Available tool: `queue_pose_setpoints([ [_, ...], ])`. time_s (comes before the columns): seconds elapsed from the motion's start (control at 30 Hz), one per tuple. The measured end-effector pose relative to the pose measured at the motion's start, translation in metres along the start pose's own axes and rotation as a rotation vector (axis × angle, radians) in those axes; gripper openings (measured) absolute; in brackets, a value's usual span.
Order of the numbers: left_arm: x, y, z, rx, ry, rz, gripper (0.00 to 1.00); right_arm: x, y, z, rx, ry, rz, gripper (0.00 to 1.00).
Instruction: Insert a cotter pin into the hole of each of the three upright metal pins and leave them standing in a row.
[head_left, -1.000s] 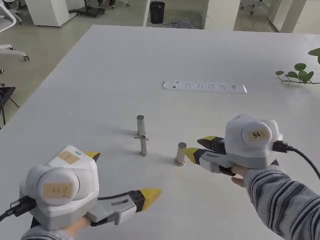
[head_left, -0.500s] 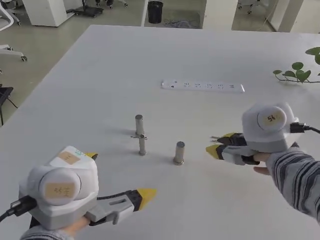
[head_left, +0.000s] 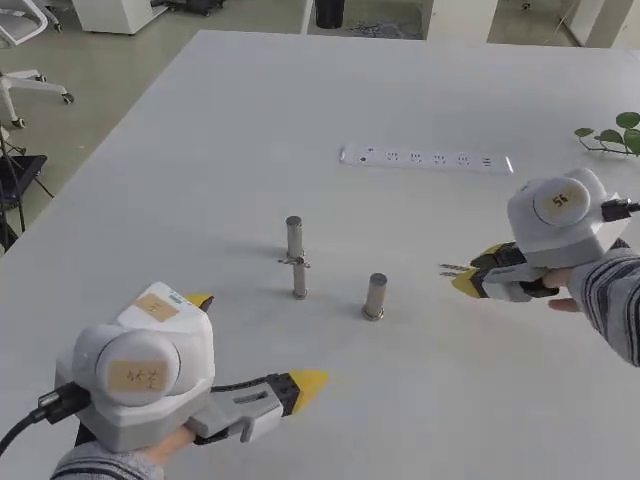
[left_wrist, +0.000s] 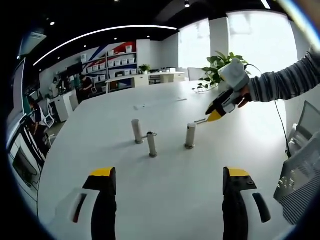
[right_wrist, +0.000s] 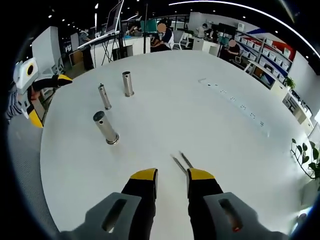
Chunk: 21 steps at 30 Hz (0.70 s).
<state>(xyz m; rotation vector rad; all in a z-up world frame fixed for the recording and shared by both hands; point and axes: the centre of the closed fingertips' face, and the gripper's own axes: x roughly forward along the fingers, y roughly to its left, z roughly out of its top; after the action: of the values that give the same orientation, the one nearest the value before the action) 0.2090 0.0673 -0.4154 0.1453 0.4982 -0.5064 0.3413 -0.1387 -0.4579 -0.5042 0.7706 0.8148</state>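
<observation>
Right tongs (head_left: 468, 281): pinching a cotter pin (right_wrist: 180, 161). The right gripper view is showing its two legs poking past the tips.
Left tongs (head_left: 250, 342): gaping wide, carrying nothing.
Standing on the table (head_left: 200, 150): back pin (head_left: 294, 235); middle pin (head_left: 299, 282), carrying a second cotter pin (left_wrist: 148, 134), whose loop the left gripper view is showing; near pin (head_left: 375, 296), just left of the right tongs.

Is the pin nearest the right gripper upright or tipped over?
Upright: the pin stands on its base on the table, clear of the right gripper.
</observation>
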Motion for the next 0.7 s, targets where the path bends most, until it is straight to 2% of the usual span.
queue_pose_setpoints([
  [0.23, 0.002, -0.002, -0.001, -0.034, -0.004, -0.010, 0.85, 0.006, -0.011, -0.011, -0.032, 0.077, 0.027, 0.17],
  [0.33, 0.002, -0.002, -0.001, -0.039, -0.004, -0.011, 0.85, 0.009, -0.014, -0.013, -0.030, 0.089, 0.032, 0.13],
  [0.43, 0.002, -0.002, -0.002, -0.042, 0.002, -0.012, 0.85, 0.012, -0.016, -0.016, -0.064, 0.114, 0.042, 0.12],
  [0.7, 0.003, -0.003, -0.006, -0.043, 0.016, -0.021, 0.84, 0.020, -0.018, -0.020, -0.090, 0.155, 0.071, 0.08],
])
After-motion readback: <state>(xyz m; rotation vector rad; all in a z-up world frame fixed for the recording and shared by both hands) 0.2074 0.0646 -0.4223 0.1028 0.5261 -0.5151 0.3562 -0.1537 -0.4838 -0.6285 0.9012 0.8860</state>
